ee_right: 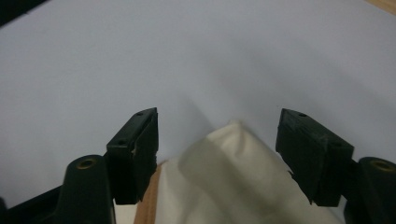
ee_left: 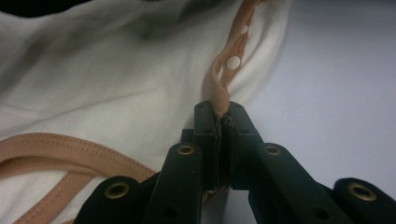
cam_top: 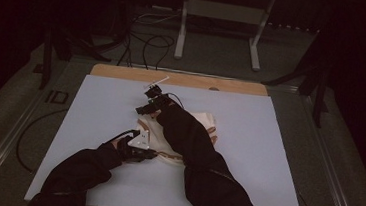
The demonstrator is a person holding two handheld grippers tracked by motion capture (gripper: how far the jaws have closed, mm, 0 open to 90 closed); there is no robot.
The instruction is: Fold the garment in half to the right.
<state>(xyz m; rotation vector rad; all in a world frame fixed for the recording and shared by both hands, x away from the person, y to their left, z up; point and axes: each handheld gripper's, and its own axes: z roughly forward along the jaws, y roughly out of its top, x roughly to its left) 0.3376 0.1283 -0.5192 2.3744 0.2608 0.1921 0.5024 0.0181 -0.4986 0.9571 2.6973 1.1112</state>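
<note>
— Cream-white cotton garment with tan ribbed trim point(cam_top: 196, 129): where does it lie?

— Crumpled on the pale blue-grey table mat point(cam_top: 95, 105), about mid-mat, partly under the person's dark sleeves point(cam_top: 192, 149).

— Starting at the left of the garment?

— The left gripper point(cam_top: 134, 146) sits at the garment's near-left edge. In the left gripper view its jaws are pinched tight on the tan trim strip point(ee_left: 219, 95), with white cloth spreading to one side and bare mat to the other.

— And further right?

— The right gripper point(cam_top: 151, 102) is at the garment's far edge. In the right gripper view its jaws stand partly apart, a peaked fold of white cloth point(ee_right: 233, 154) between them; the pads aren't pressing on it, so nothing is held there.

— So which step is this?

— I'd judge it's securing a second hold for spreading or folding. Next, the right jaws need to close on that fold without pushing it flat.

— The surroundings of the garment?

— The mat lies on a wooden board point(cam_top: 123, 71). Beyond it, a dim room: grey floor, black cables point(cam_top: 148, 42), a white table frame point(cam_top: 218, 16).
</note>
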